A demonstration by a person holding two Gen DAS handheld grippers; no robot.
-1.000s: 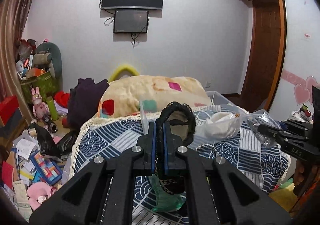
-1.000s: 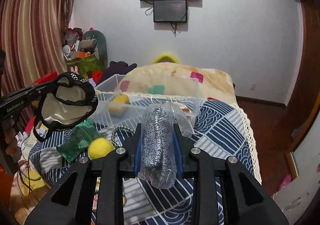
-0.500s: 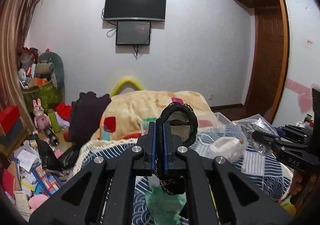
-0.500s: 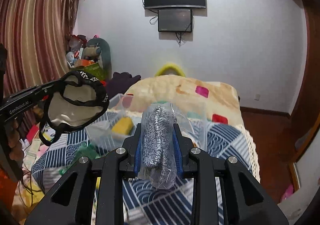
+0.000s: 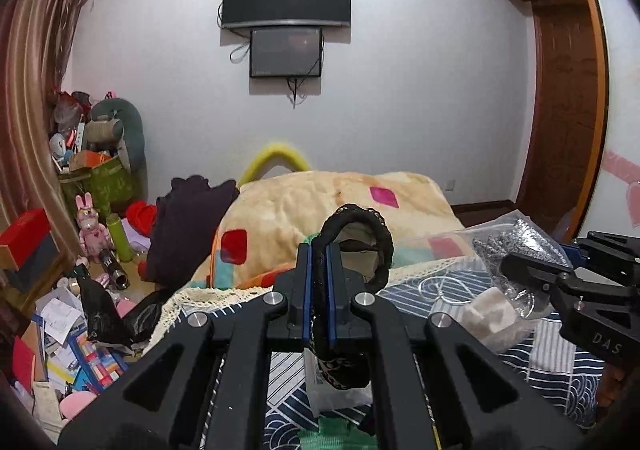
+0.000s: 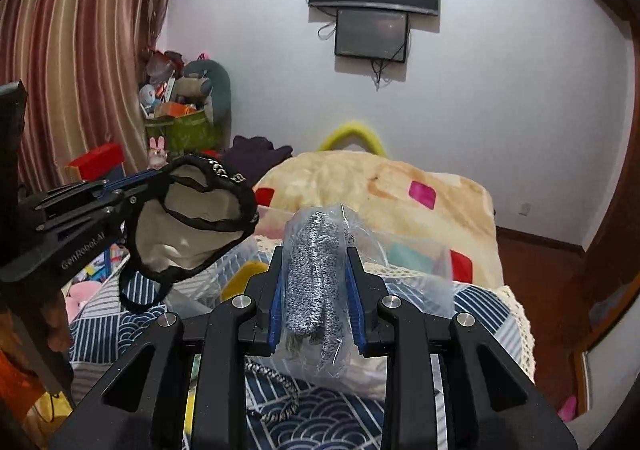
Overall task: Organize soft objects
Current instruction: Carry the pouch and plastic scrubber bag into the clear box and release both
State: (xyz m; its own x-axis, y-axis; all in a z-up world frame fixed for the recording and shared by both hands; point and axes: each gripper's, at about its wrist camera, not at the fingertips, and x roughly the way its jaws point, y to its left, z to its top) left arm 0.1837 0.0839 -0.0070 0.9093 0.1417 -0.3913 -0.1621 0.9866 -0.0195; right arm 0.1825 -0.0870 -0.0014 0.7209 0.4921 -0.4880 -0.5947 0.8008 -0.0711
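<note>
My left gripper (image 5: 316, 282) is shut on the black lace band of a beige-and-black undergarment (image 5: 360, 234), which loops up over the fingers. From the right wrist view the same garment (image 6: 192, 226) hangs off the left gripper (image 6: 132, 186) at the left. My right gripper (image 6: 314, 290) is shut on a clear plastic bag holding a grey knitted item (image 6: 316, 270). That bag (image 5: 520, 246) and the right gripper (image 5: 532, 270) show at the right edge of the left wrist view. Both are held above the blue patterned bedspread (image 6: 476, 302).
A clear plastic bin (image 6: 240, 270) with a yellow item sits on the bed under the grippers. A cream blanket (image 5: 328, 206) lies beyond. Green cloth (image 5: 336, 438) and a black-and-white cord (image 6: 276, 378) lie on the bedspread. Floor clutter (image 5: 60, 322) fills the left side.
Both grippers have drawn back and tilted up slightly, still gripping their items. The bedspread and bin have slid lower in both views and more of the wall shows.
</note>
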